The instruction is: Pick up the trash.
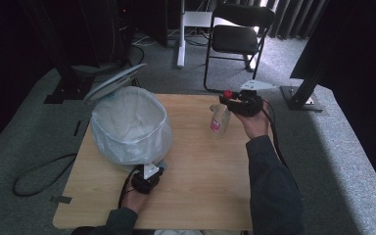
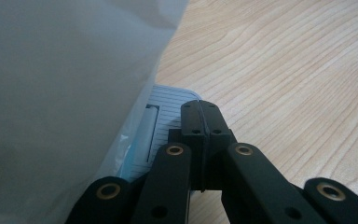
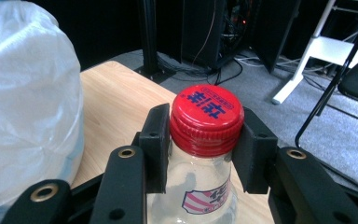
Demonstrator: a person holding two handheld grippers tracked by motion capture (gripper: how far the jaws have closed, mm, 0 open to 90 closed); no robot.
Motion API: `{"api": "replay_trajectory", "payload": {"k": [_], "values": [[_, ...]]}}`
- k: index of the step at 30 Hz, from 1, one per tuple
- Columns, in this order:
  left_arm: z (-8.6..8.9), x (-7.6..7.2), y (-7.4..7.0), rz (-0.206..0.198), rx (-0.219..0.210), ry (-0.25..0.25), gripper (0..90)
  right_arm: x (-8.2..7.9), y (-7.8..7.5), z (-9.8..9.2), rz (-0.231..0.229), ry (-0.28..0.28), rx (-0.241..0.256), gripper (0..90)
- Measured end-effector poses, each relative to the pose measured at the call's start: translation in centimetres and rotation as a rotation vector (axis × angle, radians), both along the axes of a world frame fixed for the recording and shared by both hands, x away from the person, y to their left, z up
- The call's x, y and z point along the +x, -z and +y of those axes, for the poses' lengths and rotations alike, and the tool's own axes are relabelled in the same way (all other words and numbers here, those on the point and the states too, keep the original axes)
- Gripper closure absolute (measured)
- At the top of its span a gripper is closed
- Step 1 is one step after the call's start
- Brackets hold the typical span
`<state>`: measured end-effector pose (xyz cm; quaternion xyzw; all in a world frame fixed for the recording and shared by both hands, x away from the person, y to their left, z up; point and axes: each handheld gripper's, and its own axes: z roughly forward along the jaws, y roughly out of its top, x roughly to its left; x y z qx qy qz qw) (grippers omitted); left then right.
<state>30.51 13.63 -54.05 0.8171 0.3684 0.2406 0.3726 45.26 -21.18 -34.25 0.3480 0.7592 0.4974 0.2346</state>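
Slippage threatens at upper right of the high view: right tool (image 3: 204, 140) clamps only the bottle's (image 1: 220, 120) red cap (image 3: 206, 114), while left tool (image 2: 199, 122), jaws together, presses the bin's pedal (image 2: 168, 122).

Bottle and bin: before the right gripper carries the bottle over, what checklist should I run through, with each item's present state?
1. Right gripper clamped on the bottle: ok, its jaws press both sides of the red cap.
2. Cap on the bottle: ok, seated on the neck.
3. Bin open: ok, the lid is tipped back and the white liner's mouth is wide.
4. Left gripper steadying the bin: cannot tell; its jaws are shut at the bin's base, over a lined pedal.
5. Table clear between bottle and bin: ok.
6. Bottle empty: cannot tell.
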Motion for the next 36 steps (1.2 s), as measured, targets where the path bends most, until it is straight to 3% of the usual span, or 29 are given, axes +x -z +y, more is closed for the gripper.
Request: {"api": "replay_trajectory", "payload": {"k": [21, 36], "values": [[0.0, 0.0, 0.0, 0.001, 0.002, 0.001, 90.0, 0.3, -5.5, 3.6, -0.058, -0.103, 0.005, 61.8], [0.0, 0.0, 0.0, 0.001, -0.001, 0.000, 90.0, 0.2, -8.7, 6.1, -0.090, -0.162, -0.004, 61.9]]}}
